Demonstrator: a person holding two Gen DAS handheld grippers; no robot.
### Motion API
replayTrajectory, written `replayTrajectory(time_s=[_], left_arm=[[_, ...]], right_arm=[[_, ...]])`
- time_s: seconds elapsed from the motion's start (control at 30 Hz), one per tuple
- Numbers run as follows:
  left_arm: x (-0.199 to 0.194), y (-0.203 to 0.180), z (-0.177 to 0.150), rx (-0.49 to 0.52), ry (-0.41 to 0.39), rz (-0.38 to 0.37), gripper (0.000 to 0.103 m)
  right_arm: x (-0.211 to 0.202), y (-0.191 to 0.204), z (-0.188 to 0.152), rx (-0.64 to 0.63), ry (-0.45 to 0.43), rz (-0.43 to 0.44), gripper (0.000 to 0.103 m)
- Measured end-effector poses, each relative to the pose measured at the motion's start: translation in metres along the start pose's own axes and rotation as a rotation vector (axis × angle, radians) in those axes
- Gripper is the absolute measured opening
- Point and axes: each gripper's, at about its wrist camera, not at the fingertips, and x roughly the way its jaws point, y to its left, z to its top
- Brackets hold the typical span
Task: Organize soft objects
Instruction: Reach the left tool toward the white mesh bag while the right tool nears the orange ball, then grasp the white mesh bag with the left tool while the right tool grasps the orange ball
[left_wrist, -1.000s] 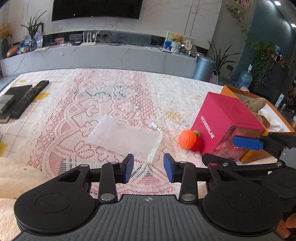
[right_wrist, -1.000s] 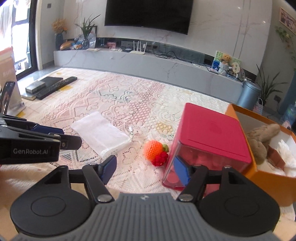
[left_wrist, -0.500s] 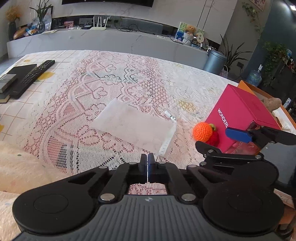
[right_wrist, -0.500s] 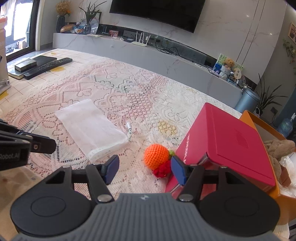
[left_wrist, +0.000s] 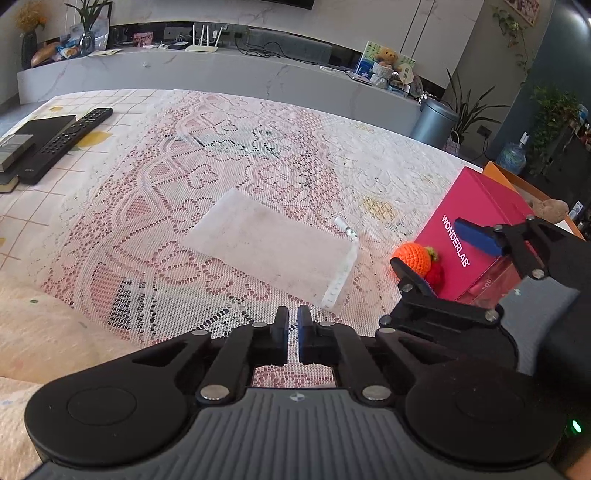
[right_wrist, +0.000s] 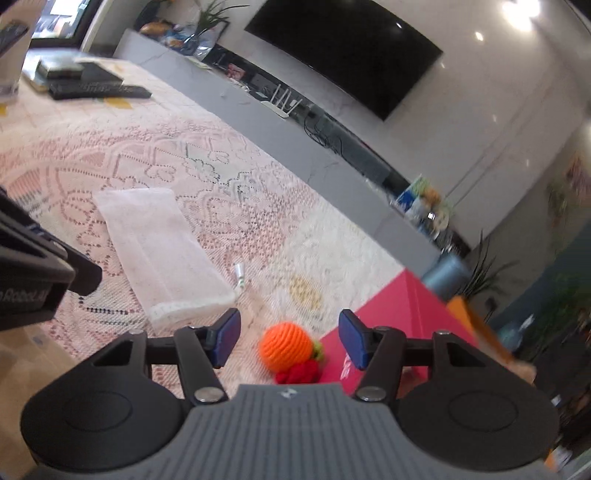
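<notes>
An orange crocheted ball with a red and green knitted piece (right_wrist: 286, 349) lies on the lace cloth against a pink box (left_wrist: 476, 236); it also shows in the left wrist view (left_wrist: 413, 258). A flat white mesh pouch (left_wrist: 273, 247) lies mid-table, also seen in the right wrist view (right_wrist: 162, 254). My left gripper (left_wrist: 291, 326) is shut and empty, just short of the pouch's near edge. My right gripper (right_wrist: 288, 338) is open, its fingers straddling the orange ball from above, tilted.
The pink box (right_wrist: 402, 314) stands against an orange box (left_wrist: 517, 181) holding a brown plush toy (left_wrist: 552, 210). A remote control (left_wrist: 66, 142) and dark flat devices (left_wrist: 22, 142) lie at the far left. A cream cushion (left_wrist: 44, 332) sits at the near left.
My left gripper closed from open, then held shut while moving a little forward. My right gripper swung left and tilted, coming over the orange ball with its jaws open.
</notes>
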Motion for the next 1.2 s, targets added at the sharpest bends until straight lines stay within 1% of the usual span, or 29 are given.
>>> replayTrajectory(time_s=[0.07,0.1,0.13,0.23,0.3,0.4,0.47,0.63,0.7,0.73,0.77,0.8,0.9,0.97,1.03,1.07,1.13,1.17,1.2], left_arm=[[0.0,0.0,0.0,-0.003,-0.002,0.003,0.004],[0.0,0.001,0.0,-0.005,-0.001,0.006,0.004],[0.001,0.001,0.0,-0.008,0.005,0.01,0.004],[0.002,0.002,0.001,-0.014,0.01,0.012,0.004],[0.001,0.004,0.001,-0.026,-0.001,0.013,0.004],[-0.005,0.013,0.003,-0.093,-0.04,0.032,0.004],[-0.004,0.018,0.004,-0.126,-0.029,0.019,0.004],[-0.002,0.011,0.003,-0.083,-0.024,0.03,0.004],[-0.002,0.013,0.003,-0.091,-0.019,0.027,0.004],[-0.002,0.013,0.003,-0.094,-0.018,0.026,0.004],[-0.002,0.012,0.002,-0.093,-0.018,0.026,0.004],[-0.002,0.012,0.002,-0.09,-0.018,0.026,0.004],[-0.002,0.012,0.002,-0.084,-0.017,0.019,0.004],[-0.003,0.011,0.003,-0.077,-0.013,-0.007,0.006],[-0.004,0.01,0.006,-0.063,-0.014,-0.035,0.019],[-0.004,0.009,0.009,-0.051,-0.012,-0.048,0.022],[-0.003,0.009,0.017,-0.033,-0.018,-0.053,0.037],[-0.001,0.01,0.022,-0.022,-0.012,-0.05,0.043],[0.002,0.011,0.027,-0.014,-0.002,-0.047,0.055]], right_arm=[[0.012,0.0,0.002,-0.021,0.043,0.014,0.056],[0.016,-0.001,0.002,-0.027,0.061,0.019,0.053],[0.02,0.0,0.001,-0.039,0.07,0.015,0.048],[0.026,0.001,0.002,-0.066,0.085,0.003,0.047],[0.031,0.003,0.003,-0.083,0.098,0.005,0.047],[0.035,0.004,0.001,-0.086,0.121,0.025,0.044],[0.037,0.007,0.0,-0.098,0.136,0.024,0.043],[0.046,0.015,-0.004,-0.147,0.19,0.025,0.042],[0.048,0.018,-0.006,-0.164,0.194,0.014,0.042],[0.048,0.019,-0.006,-0.17,0.194,0.007,0.041],[0.048,0.019,-0.007,-0.173,0.194,-0.004,0.037],[0.049,0.018,-0.007,-0.172,0.193,-0.005,0.036],[0.047,0.014,-0.006,-0.154,0.184,0.009,0.035],[0.042,0.007,-0.005,-0.113,0.164,0.038,0.034],[0.035,-0.004,-0.002,-0.041,0.125,0.082,0.034],[0.031,-0.011,-0.001,0.007,0.108,0.119,0.034],[0.026,-0.026,0.001,0.114,0.087,0.206,0.034],[0.026,-0.03,0.001,0.156,0.086,0.24,0.034],[0.027,-0.033,0.001,0.18,0.089,0.262,0.034]])
